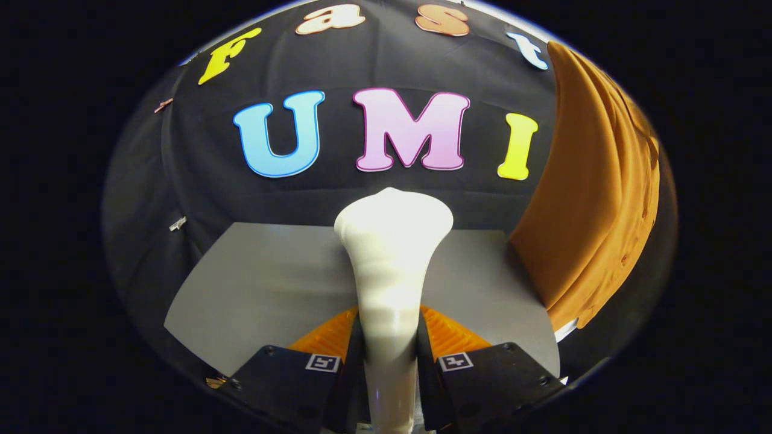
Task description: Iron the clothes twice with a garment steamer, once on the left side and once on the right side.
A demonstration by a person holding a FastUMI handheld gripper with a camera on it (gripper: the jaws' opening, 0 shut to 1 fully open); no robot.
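A white garment steamer [391,259] stands up between my fingers, its slim handle pinched by both pads and its wide head rising beyond them. My gripper [389,337] is shut on that handle. An orange garment [594,199] hangs to the right of the steamer, its cloth falling in long folds down to the table's right side. The steamer head is apart from the cloth, well to its left.
A grey table top [265,289] lies below and ahead of the fingers, ending at the black cloth wall [199,181] behind it. A small white object [566,329] peeks out under the garment's lower hem.
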